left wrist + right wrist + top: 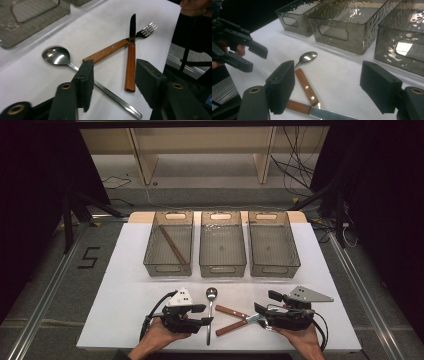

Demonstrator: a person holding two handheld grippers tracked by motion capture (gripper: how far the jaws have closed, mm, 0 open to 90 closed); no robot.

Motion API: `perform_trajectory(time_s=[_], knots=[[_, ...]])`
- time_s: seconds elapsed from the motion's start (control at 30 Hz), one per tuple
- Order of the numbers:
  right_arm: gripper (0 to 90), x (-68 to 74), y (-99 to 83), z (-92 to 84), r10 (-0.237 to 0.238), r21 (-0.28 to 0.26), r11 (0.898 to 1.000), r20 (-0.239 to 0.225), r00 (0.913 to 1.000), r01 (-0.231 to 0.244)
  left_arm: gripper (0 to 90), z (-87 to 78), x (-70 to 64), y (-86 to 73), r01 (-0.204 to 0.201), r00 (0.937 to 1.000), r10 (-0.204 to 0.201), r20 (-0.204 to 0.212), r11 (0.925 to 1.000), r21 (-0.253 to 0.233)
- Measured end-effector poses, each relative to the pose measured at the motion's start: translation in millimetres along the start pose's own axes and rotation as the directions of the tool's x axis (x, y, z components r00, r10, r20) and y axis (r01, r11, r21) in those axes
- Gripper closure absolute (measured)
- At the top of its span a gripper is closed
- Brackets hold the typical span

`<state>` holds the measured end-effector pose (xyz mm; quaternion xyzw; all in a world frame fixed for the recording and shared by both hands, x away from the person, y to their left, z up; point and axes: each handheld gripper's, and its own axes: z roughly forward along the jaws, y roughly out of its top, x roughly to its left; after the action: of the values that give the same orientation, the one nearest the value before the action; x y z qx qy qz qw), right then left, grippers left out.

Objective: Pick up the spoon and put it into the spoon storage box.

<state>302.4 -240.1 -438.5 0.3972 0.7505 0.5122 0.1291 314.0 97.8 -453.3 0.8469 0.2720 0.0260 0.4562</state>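
High view shows a white table (125, 285) with three clear bins in a row at its far side; the left bin (150, 251) holds a brown stick (172, 245), while the middle bin (222, 269) and right bin (275, 269) look empty. Near the front edge lie a spoon (210, 312), then a fork (235, 312) and a knife (235, 326), whose wooden handles cross.

From the left gripper view, the left gripper (113, 75) sits low over the spoon's handle, which passes under one jaw, and the knife handle (130, 67) lies between the jaws too. They are half apart and I cannot see either pad pressing on anything. No earlier picture is at hand, so I judge only this stance. The right gripper (327, 85) stands with its jaws apart over the fork and knife handles (nothing is clamped).

The main risk, as I judge it, is a poor pinch: the spoon handle is thin, smooth and flat on the table, so the pads may slide off it or push it sideways. Closing as it stands could also catch the knife handle, dragging knife and fork along. A tilted grip could let the bowl end swing and drop before reaching a bin. With both hands this close, the tools could also bump each other.
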Motion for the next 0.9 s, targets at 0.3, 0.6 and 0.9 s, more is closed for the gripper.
perform_trajectory(time_s=[0.3,0.6,0.9], knots=[[28.8,-0.1,0.2,-1.1,0.000,-0.002,1.000,0.000,1.0000,0.000,79.8,23.1,-5.9,-0.7,-0.052,0.9985,0.053,-0.011,0.9917,0.118],[28.9,0.5,0.4,-1.1,0.000,0.000,1.000,-0.001,1.0000,0.000,88.7,36.4,-5.1,-4.6,-0.050,0.9988,0.049,0.007,0.9853,0.164],[28.9,1.4,0.6,-0.5,-0.005,-0.004,1.000,-0.003,1.0000,0.005,88.8,44.7,-4.7,-5.6,-0.052,0.9987,0.050,0.013,0.9806,0.189]])
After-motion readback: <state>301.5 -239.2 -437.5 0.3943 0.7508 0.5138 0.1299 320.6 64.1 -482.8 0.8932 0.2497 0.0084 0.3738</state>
